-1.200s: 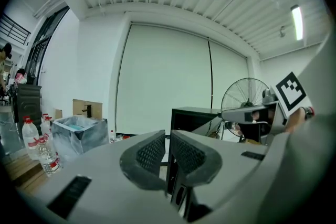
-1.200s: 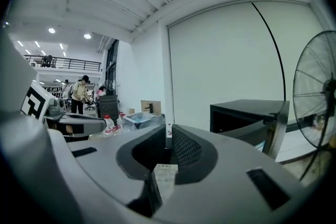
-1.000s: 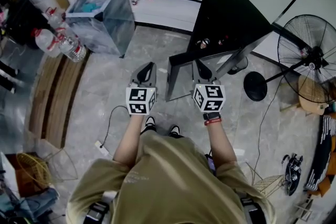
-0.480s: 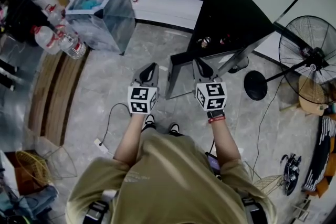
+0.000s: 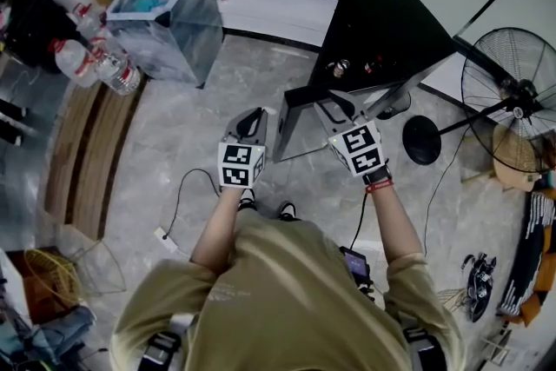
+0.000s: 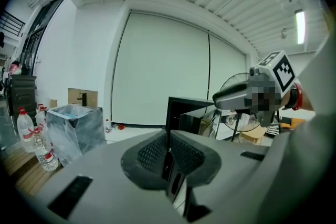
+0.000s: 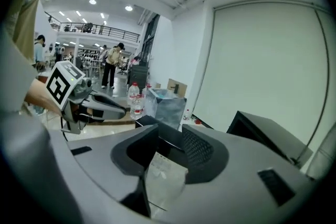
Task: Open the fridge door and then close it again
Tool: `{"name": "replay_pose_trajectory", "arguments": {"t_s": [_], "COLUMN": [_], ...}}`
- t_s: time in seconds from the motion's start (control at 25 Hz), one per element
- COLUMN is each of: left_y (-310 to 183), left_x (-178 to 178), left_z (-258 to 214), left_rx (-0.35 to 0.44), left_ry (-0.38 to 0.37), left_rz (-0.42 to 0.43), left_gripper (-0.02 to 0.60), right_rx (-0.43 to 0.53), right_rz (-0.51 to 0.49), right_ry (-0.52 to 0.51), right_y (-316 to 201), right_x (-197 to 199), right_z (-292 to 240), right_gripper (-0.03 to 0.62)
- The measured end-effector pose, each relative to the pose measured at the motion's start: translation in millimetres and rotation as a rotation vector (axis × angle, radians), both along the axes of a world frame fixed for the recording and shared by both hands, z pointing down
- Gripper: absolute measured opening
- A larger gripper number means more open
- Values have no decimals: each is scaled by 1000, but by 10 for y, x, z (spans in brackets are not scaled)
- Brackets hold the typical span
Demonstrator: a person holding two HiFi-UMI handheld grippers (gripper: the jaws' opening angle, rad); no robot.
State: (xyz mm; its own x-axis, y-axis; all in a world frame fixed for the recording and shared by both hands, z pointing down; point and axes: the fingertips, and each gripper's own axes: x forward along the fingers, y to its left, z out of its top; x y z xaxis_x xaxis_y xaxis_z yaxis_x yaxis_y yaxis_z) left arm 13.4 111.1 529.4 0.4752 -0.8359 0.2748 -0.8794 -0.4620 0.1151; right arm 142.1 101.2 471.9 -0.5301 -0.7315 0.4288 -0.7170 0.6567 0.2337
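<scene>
Fridge: the black fridge (image 5: 391, 17) stands on the floor ahead of me by the wall, with a few small items showing on a shelf inside.
Door: the fridge door (image 5: 295, 130) is swung out towards me on the fridge's left side, well clear of the cabinet.
Done so far: I judge the opening half finished, since the door stands wide.
Left to do: push or pull the door back until it seats against the cabinet.
Right hand-held gripper (image 7: 168, 150): its jaws stand apart and have just been opening. The door's dark top edge sits in the gap, with a white label (image 7: 164, 180) lower down, and the pads do not seem to press on either.
Left hand-held gripper (image 6: 168, 157): jaws together with nothing in them, just beside the door's outer face.
Edges: the door's free edge points at my feet, so I need to keep both jaws off the gap on the hinge side as it swings.
Room on the left: the bagged bin (image 5: 165, 17) and water bottles (image 5: 104, 69) are well apart from the door's arc.
Room on the right: the fan (image 5: 512, 91) has its round base near the fridge, but not in the door's path.
Floor: a cable (image 5: 187, 187) trails near my feet.
</scene>
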Motion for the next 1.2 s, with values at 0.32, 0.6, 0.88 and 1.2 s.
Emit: {"name": "replay_pose_trajectory", "arguments": {"t_s": [0.32, 0.6, 0.88, 1.2], "left_y": [1, 47, 70, 131], "left_x": [-20, 61, 132, 365], "left_z": [190, 364, 658, 1113], "left_rx": [-44, -87, -143, -215], "left_ry": [-3, -4, -19, -48], "left_rz": [8, 55, 106, 218], "left_gripper": [35, 37, 102, 169], "right_rx": [9, -18, -37, -59], "right_rz": [-262, -456, -575, -604], "right_ry": [322, 577, 710, 730], "right_y": [-23, -109, -164, -204], "right_x": [-95, -49, -50, -61], "right_z": [119, 330, 477, 515], "right_gripper": [204, 224, 227, 221]}}
